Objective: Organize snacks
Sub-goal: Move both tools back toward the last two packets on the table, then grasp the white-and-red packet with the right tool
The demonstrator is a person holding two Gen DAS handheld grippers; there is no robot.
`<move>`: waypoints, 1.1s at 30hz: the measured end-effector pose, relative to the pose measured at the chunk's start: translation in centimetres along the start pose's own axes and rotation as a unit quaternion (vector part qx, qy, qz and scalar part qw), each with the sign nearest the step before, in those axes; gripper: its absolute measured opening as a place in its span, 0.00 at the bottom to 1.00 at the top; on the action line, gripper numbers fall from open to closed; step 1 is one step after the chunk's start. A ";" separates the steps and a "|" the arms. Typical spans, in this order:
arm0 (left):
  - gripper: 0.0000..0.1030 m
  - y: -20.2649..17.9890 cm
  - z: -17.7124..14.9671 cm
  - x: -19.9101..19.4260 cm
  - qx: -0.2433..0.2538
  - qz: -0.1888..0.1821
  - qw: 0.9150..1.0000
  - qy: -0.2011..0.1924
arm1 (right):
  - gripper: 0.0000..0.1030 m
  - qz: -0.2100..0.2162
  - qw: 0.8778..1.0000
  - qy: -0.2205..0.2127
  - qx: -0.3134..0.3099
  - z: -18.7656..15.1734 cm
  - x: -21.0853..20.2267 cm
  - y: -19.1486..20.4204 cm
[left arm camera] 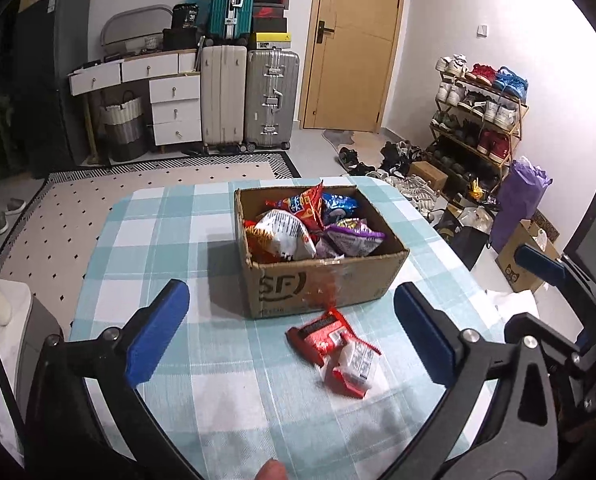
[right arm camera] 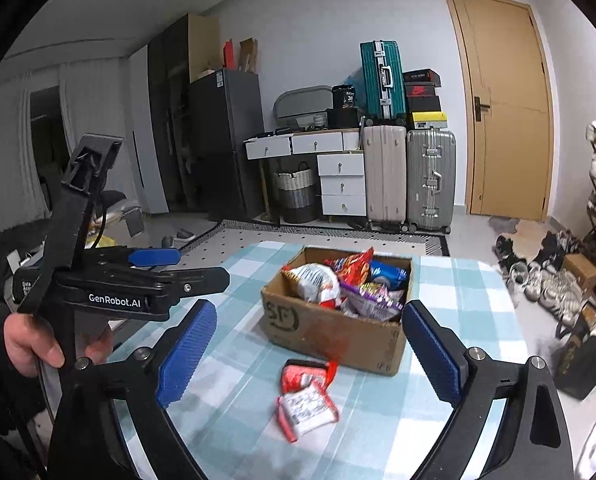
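An open cardboard box (left arm camera: 322, 284) (right arm camera: 330, 332) stands on the teal checked tablecloth (left arm camera: 170, 240), filled with several snack bags: a white one (left arm camera: 286, 232), a purple one (left arm camera: 354, 234), a blue one (left arm camera: 338, 204). On the cloth just in front of the box lie a red packet (left arm camera: 320, 334) (right arm camera: 304, 374) and a red-and-white packet (left arm camera: 354, 364) (right arm camera: 308, 404), touching each other. My left gripper (left arm camera: 294, 296) hangs open above them with nothing between its blue pads. My right gripper (right arm camera: 310, 312) is open too, and empty. A hand holds the left gripper (right arm camera: 154, 258) at the left of the right wrist view.
The table's far edge (left arm camera: 258, 182) borders a dotted rug (left arm camera: 98, 200). Behind it stand suitcases (left arm camera: 250, 100), white drawers (left arm camera: 176, 108) and a wooden door (left arm camera: 354, 44). A shoe rack (left arm camera: 482, 116), loose shoes and bags crowd the floor to the right.
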State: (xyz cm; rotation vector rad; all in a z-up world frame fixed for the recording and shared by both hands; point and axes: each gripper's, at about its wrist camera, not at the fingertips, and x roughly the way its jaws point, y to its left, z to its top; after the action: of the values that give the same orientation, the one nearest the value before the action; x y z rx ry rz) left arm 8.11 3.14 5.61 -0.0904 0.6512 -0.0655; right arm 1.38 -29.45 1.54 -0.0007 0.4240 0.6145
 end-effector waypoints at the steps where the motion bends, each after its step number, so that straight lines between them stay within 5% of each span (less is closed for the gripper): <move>1: 0.99 0.0 -0.5 -0.2 0.001 0.005 1.000 -0.002 | 0.93 0.000 1.000 0.002 0.003 -0.4 -0.1 0.1; 12: 0.99 1.3 -5.7 0.0 -0.032 0.030 0.999 0.005 | 0.94 0.002 0.999 0.028 0.022 -4.1 0.7 0.8; 33: 0.99 4.8 -12.0 6.0 -0.079 0.029 0.995 0.062 | 0.94 0.018 0.988 0.146 0.045 -10.1 9.8 -1.1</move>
State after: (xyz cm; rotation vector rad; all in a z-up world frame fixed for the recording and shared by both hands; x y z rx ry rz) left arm 5.77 6.61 -8.00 -0.2200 0.7824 0.0374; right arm 5.32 -26.17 -11.61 0.0031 0.7365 0.6329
